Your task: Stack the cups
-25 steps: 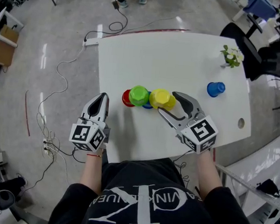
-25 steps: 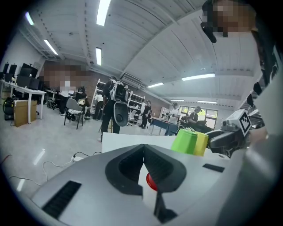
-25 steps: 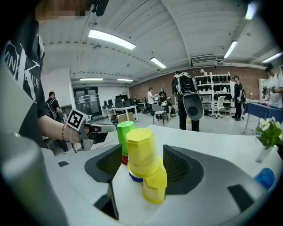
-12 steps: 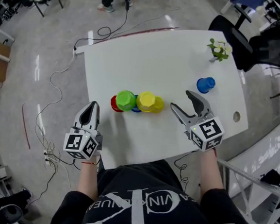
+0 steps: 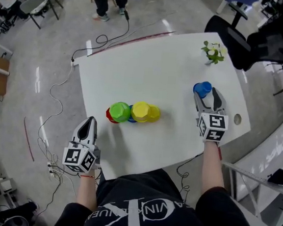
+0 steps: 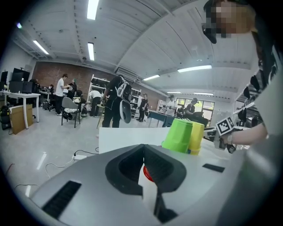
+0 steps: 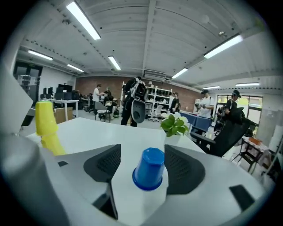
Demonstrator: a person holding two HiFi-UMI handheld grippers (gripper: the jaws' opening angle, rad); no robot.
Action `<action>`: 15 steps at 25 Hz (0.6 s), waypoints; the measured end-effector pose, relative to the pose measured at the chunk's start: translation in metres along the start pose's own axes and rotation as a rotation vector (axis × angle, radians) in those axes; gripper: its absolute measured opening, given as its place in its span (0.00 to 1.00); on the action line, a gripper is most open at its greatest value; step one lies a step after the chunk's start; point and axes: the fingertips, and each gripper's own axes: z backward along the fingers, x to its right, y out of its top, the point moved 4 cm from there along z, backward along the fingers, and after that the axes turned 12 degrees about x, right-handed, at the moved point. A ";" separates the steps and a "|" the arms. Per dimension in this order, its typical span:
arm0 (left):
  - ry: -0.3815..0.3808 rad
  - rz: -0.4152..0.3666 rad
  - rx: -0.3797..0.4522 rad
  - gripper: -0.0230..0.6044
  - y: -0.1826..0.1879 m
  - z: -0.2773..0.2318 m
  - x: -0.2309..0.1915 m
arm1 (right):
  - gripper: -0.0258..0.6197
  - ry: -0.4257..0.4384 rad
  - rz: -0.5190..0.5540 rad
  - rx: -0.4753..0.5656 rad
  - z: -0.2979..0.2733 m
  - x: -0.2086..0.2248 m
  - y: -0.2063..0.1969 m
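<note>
A lone blue cup (image 5: pixel 202 88) stands upside down near the right side of the white table (image 5: pixel 151 61). My right gripper (image 5: pixel 208 97) is open, one jaw on each side of that cup. In the right gripper view the blue cup (image 7: pixel 149 170) shows gaps to both pads. At the table's middle, red (image 5: pixel 109 116), green (image 5: pixel 119 111) and yellow (image 5: pixel 140 111) cups stand upside down in a tight row, with a second blue cup (image 5: pixel 130 119) behind them. My left gripper (image 5: pixel 87 127) hangs shut near the front left edge, pointing at the red cup (image 6: pixel 147 175).
A small potted plant (image 5: pixel 213 51) stands at the far right corner. A cable hole (image 5: pixel 237 119) lies near the right edge. A black chair (image 5: pixel 233 35) sits behind the table. Cables (image 5: pixel 60 88) trail across the floor at left, and people stand further back.
My right gripper swung from beside the yellow cups to the right and now straddles the blue cup. The left gripper has hardly moved.
</note>
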 end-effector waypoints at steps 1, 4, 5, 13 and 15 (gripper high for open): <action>-0.001 -0.002 -0.003 0.04 -0.001 0.000 0.000 | 0.53 -0.027 -0.001 -0.003 -0.004 0.006 -0.004; -0.001 -0.005 -0.009 0.04 -0.002 0.001 0.002 | 0.55 -0.071 -0.053 -0.017 -0.016 0.019 -0.018; 0.000 -0.006 -0.010 0.04 -0.002 0.001 0.002 | 0.55 -0.077 -0.085 -0.025 -0.020 0.022 -0.023; 0.012 -0.011 -0.003 0.04 0.002 0.004 -0.001 | 0.44 -0.049 -0.106 -0.061 -0.033 0.015 -0.037; 0.017 -0.006 0.004 0.04 0.002 0.005 -0.002 | 0.44 -0.030 -0.105 -0.048 -0.031 0.010 -0.032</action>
